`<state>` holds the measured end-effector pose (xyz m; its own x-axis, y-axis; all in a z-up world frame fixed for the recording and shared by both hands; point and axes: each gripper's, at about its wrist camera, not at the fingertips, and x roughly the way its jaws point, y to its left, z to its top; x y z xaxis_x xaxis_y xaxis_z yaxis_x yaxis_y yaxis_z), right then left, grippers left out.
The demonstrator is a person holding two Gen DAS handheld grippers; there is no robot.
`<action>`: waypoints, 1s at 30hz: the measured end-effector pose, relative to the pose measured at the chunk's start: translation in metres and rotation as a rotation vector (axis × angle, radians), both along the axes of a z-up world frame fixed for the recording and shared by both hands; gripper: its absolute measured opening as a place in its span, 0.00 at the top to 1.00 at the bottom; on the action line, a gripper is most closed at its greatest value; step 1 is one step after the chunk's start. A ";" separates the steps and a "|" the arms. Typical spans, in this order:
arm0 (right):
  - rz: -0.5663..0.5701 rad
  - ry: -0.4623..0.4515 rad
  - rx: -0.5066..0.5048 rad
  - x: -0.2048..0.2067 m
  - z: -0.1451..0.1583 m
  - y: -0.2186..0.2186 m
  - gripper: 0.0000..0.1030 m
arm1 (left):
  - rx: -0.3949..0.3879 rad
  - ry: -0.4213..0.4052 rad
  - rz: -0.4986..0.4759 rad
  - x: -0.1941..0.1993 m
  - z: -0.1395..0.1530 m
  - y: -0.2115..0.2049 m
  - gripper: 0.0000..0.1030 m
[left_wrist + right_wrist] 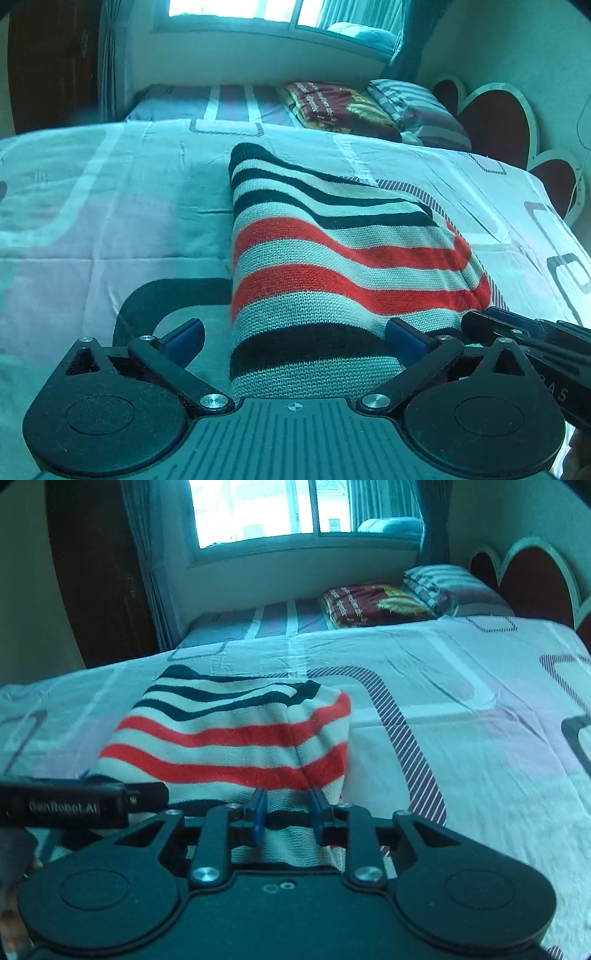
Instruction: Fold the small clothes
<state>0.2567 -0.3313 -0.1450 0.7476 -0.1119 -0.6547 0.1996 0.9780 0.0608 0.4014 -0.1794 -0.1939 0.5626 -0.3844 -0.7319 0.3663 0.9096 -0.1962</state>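
Note:
A knitted garment with white, red and black stripes (332, 258) lies folded in a long strip on the bed. My left gripper (295, 341) is open, its blue pads (184, 341) spread wide on either side of the garment's near end. My right gripper (286, 818) has its blue pads (258, 818) close together on a pinch of the garment's (229, 734) near edge. The right gripper's body shows at the right edge of the left wrist view (524, 343); the left gripper's body shows at the left edge of the right wrist view (74, 806).
The bed (92, 221) has a pale patterned sheet. A dark red folded blanket (340, 107) and a striped pillow (417, 107) lie at the far end by a heart-shaped headboard (498, 122). A window (288, 509) with curtains is behind.

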 end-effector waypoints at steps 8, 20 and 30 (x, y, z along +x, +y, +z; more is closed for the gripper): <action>-0.035 -0.042 0.099 -0.009 0.018 -0.025 0.38 | -0.033 0.025 -0.006 0.002 0.012 0.021 0.00; -0.024 0.039 0.389 0.001 -0.031 -0.057 0.28 | -0.220 0.201 -0.006 0.021 -0.018 0.037 0.01; -0.003 0.007 0.428 0.012 -0.033 -0.051 0.54 | -0.235 0.191 0.009 0.017 -0.018 0.016 0.34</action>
